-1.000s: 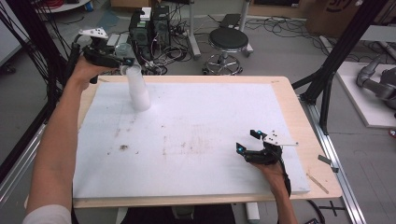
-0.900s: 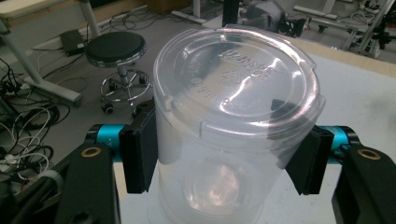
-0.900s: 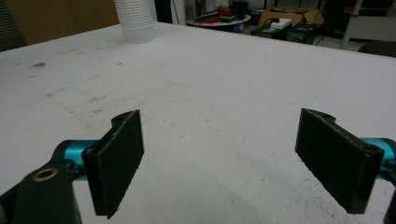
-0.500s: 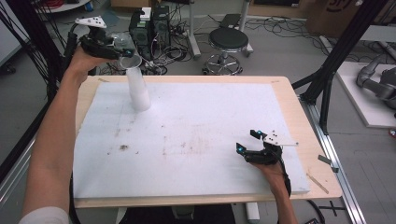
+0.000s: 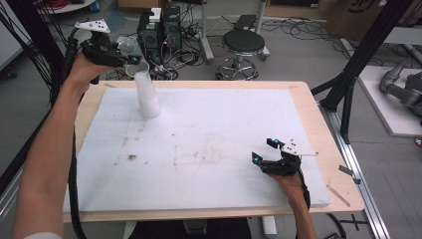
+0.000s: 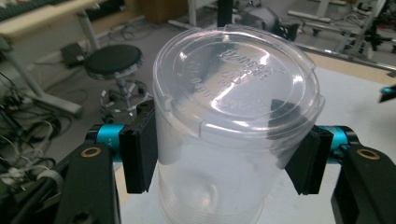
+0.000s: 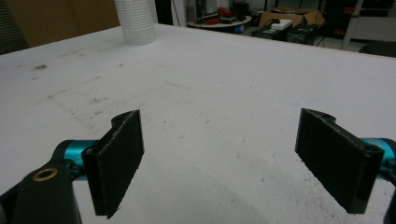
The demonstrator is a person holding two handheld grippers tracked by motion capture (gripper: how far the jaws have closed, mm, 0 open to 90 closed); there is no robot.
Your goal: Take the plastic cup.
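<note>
Left tool [image 6: 224,154] clenched on a clear cup [image 6: 233,126], lifted off the stack [image 5: 147,94]. Right tool [image 7: 233,163] released, wide, resting low over the tabletop [image 5: 209,139].

your left gripper [image 6: 224,154] view cuts the clear cup [image 6: 233,135] off at the bottom edge. the raised lettering on the cup's base is too blurred to read. your right gripper [image 7: 233,158] view crops the top of the cup stack [image 7: 135,21].

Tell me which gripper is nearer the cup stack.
Left. The left gripper holds a clear cup just above the top of the cup stack. The right gripper sits open on the mat, far across it near the front right.
</note>
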